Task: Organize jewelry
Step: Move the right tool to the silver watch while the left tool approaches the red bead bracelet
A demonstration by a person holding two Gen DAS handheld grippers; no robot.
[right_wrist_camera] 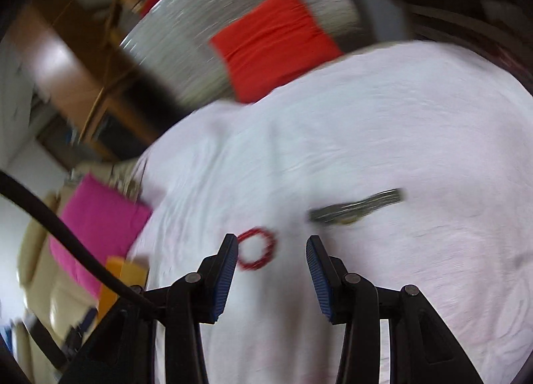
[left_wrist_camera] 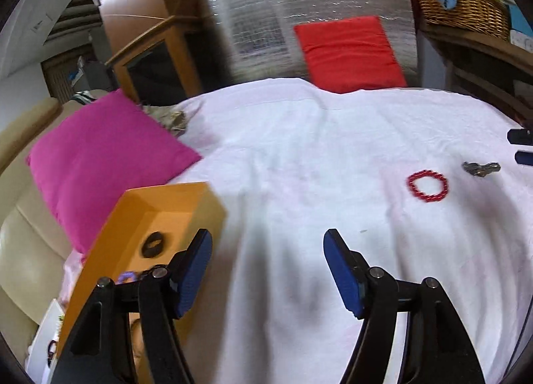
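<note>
A red beaded bracelet [left_wrist_camera: 427,184] lies on the white sheet [left_wrist_camera: 299,150], with a grey metal piece of jewelry [left_wrist_camera: 481,168] just right of it. An orange box [left_wrist_camera: 166,204] at the left holds a dark ring-shaped piece [left_wrist_camera: 154,244] and a small purple one [left_wrist_camera: 126,276]. My left gripper [left_wrist_camera: 268,267] is open over the sheet beside the box, nothing between its blue pads. In the blurred right wrist view my right gripper [right_wrist_camera: 272,267] is open, the red bracelet [right_wrist_camera: 257,248] just beyond its left fingertip and the grey piece [right_wrist_camera: 356,209] farther right.
A pink cushion [left_wrist_camera: 106,157] lies left of the sheet, a red cushion [left_wrist_camera: 349,54] against a silver padded panel [left_wrist_camera: 266,17] behind. A wicker basket [left_wrist_camera: 463,0] stands on a shelf at the far right. A beige sofa [left_wrist_camera: 23,234] runs along the left edge.
</note>
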